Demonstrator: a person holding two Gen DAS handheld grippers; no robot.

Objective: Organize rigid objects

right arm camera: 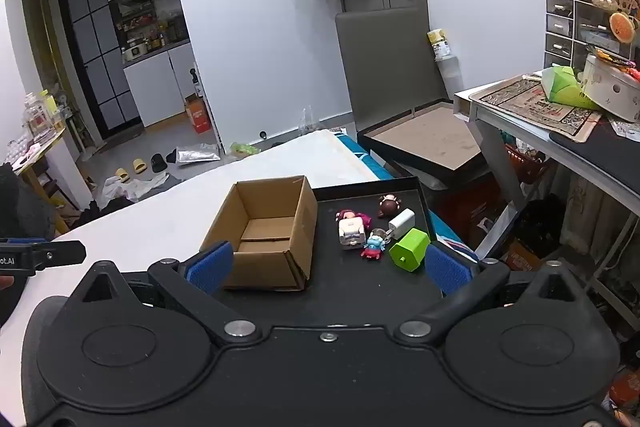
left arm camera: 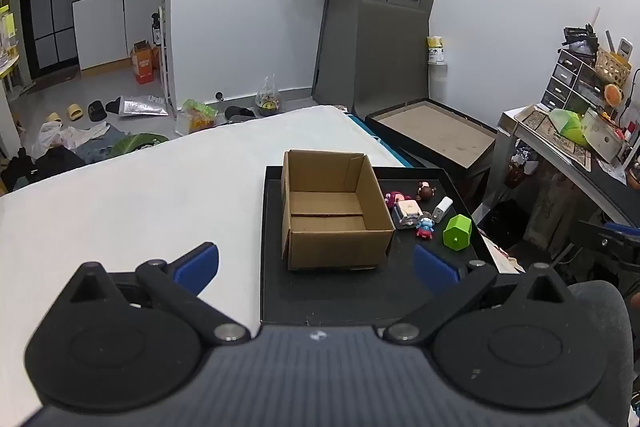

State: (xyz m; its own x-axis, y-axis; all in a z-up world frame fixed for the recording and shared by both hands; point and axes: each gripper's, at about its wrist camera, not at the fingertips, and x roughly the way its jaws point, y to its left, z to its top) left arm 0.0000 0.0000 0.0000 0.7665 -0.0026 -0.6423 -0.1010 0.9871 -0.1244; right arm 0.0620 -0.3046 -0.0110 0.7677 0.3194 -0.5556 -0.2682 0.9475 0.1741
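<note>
at right view's edge: left gripper point(right arm camera: 60, 253).

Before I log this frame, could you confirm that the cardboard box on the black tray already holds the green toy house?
Not quite: the cardboard box on the black tray is empty. The right wrist view shows the green toy house lying on the tray beside it.

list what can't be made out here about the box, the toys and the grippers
- Box: inner side of its near wall is hidden by that wall in both views; the visible floor is bare.
- Toys: too small in both views to tell what the figures are, or whether the clustered ones touch.
- Tray: near edge hidden behind the right gripper body.
- Left gripper: in the right wrist view, only one finger shows at the left edge.
</note>
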